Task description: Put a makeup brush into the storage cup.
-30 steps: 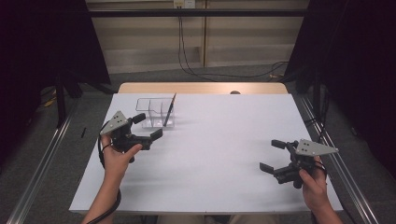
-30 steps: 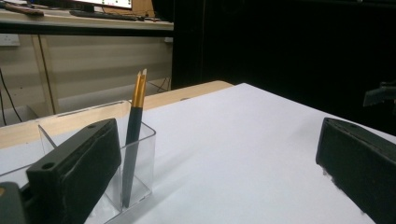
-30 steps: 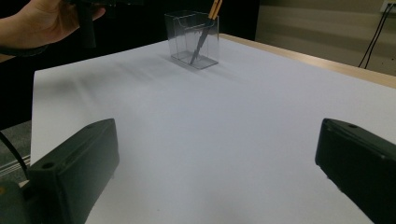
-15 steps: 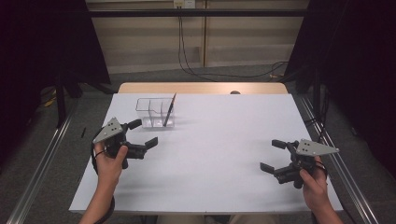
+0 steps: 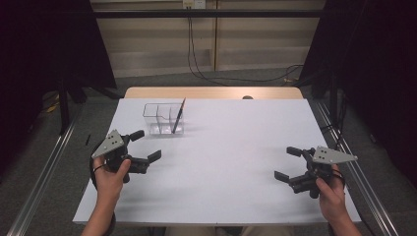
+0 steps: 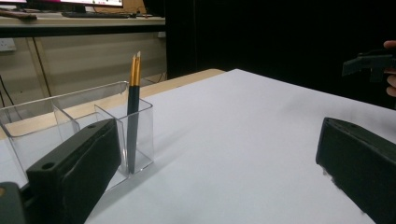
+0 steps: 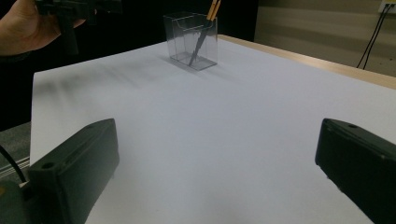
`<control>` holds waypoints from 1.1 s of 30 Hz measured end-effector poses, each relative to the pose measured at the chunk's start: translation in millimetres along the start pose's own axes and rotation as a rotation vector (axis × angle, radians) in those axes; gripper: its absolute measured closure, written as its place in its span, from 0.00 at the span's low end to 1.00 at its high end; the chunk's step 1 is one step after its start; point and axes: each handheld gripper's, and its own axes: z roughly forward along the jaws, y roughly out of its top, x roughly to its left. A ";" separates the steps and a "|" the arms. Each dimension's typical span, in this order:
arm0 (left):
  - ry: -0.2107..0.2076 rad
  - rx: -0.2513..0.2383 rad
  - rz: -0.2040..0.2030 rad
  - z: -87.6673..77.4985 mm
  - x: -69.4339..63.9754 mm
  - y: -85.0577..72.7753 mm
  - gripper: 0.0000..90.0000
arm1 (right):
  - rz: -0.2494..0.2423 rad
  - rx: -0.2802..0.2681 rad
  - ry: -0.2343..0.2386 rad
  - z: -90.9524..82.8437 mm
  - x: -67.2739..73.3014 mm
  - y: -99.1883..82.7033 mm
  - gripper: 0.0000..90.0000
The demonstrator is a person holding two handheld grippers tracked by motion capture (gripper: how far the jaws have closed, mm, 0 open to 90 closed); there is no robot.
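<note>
A clear plastic organiser (image 5: 163, 118) stands on the white table (image 5: 231, 162) toward its far side, left of the middle, and everything else is best placed from it. It has several compartments; in the one at its right end stand what look like two slim dark pens with gold upper ends (image 6: 134, 100), close together and leaning so their tops tilt up over the rim — from the right gripper view (image 7: 205, 28) they cross the box at a slant. The other compartments appear empty. The left gripper (image 5: 141, 147) hovers on the near-left side of the organiser, close to it but not touching, its jaws spread wide with nothing between them; in its own view the box sits just beyond the left jaw. The right gripper (image 5: 290, 164) is well apart from the organiser, off to the near right by the table's edge, jaws likewise parted and empty. Judging from this layout, the placing work looks finished or very nearly so: the pens are seated in their compartment, neither tool carries anything, and no loose item lies on the sheet around the box. What could remain, if anything, is only to draw both hands clear and rest them — though whether more items wait somewhere off the table cannot be told from here.
</note>
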 end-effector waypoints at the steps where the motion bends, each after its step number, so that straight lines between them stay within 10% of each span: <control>1: -0.002 0.002 0.005 -0.7 0.2 -0.5 0.00 | -0.001 0.001 -0.001 0.0 0.1 0.1 0.00; 33: -0.022 0.010 0.001 -22.4 -9.7 -13.9 0.00 | -0.005 -0.008 -0.004 1.4 -1.6 1.7 0.00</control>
